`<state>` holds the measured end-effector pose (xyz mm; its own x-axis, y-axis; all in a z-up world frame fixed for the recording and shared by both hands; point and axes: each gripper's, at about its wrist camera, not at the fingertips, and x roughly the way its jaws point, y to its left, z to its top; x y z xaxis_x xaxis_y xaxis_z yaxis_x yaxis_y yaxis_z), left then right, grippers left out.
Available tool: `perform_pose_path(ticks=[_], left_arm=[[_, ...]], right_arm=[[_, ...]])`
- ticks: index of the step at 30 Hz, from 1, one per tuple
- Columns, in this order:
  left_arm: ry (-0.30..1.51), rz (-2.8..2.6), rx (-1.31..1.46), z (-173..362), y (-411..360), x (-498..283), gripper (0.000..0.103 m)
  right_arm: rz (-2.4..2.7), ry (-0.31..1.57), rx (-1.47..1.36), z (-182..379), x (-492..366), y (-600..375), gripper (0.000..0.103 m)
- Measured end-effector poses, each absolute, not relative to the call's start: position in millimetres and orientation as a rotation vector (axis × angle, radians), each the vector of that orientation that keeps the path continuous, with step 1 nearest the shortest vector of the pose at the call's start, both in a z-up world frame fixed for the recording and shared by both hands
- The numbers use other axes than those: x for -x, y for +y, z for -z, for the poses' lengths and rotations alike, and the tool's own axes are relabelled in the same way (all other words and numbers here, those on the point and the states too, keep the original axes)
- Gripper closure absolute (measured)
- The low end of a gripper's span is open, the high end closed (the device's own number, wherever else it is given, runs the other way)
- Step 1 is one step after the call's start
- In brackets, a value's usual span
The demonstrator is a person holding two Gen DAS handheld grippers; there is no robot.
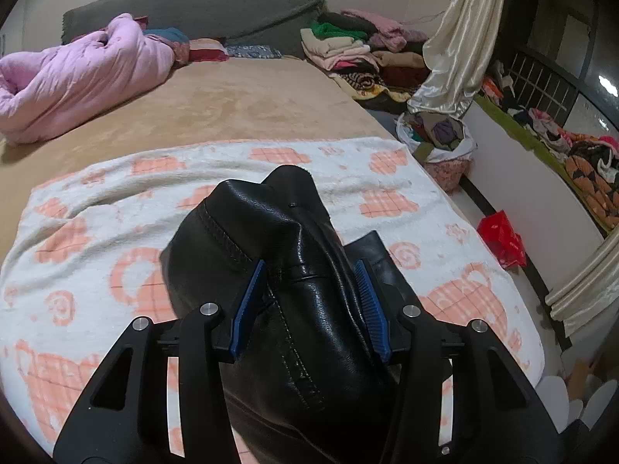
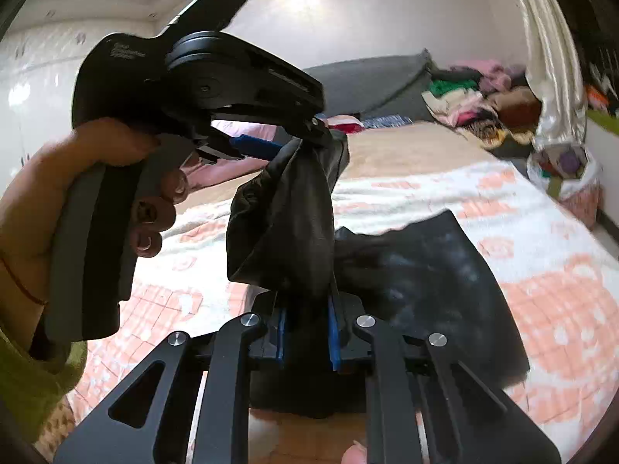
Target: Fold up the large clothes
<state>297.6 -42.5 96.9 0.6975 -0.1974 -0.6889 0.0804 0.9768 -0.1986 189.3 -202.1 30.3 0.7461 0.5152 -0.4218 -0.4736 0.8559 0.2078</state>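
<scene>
Black leather garment (image 1: 298, 270) hangs mid-frame, pinched by left claw (image 1: 311, 305) and right claw (image 2: 308, 332); lettering on the left claw's housing is unreadable.

Garment (image 1: 305, 309): black, glossy, leather-like, with stitched seams showing in the left wrist view. Bunched and lifted, not flat. One gathered fold is pinched between the blue pads (image 1: 247, 301) of the left gripper (image 1: 309, 305); above them the material rises to a creased peak. In the right wrist view the garment (image 2: 286, 224) hangs as a crumpled column between the left gripper (image 2: 305, 135) above and the right gripper (image 2: 307, 332) below, both closed on it. A flatter black part (image 2: 437, 266) lies spread on the blanket (image 2: 541, 263), blurred.
</scene>
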Motion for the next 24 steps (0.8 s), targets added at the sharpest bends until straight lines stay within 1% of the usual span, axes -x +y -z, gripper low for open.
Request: perform_pose_path(ticks=[8, 13, 15, 16, 19, 20, 21, 24], left_arm=[[0.835, 0.172, 0.155, -81, -78, -316, 0.063], [0.866, 0.232, 0.232, -64, -86, -323, 0.063], [0.853, 0.237, 0.261, -63, -79, -320, 0.056], [0.85, 0.231, 0.263, -62, -75, -317, 0.049], [0.833, 0.166, 0.243, -52, -46, -301, 0.046], [0.829, 0.132, 0.224, -46, -37, -296, 0.041], [0.833, 0.101, 0.199, -40, -31, -292, 0.038], [0.907, 0.042, 0.163, 0, -5, -278, 0.037]], right_arm=[[-0.506, 0.555, -0.205, -11, -197, -236, 0.089], [-0.49, 0.66, -0.367, 13, -210, -267, 0.089], [-0.493, 0.698, -0.439, 21, -214, -278, 0.089], [-0.492, 0.723, -0.478, 27, -215, -284, 0.089], [-0.501, 0.782, -0.594, 41, -220, -297, 0.088], [-0.505, 0.807, -0.65, 48, -221, -302, 0.088], [-0.508, 0.825, -0.688, 53, -223, -305, 0.087], [-0.529, 0.848, -0.733, 56, -226, -308, 0.083]])
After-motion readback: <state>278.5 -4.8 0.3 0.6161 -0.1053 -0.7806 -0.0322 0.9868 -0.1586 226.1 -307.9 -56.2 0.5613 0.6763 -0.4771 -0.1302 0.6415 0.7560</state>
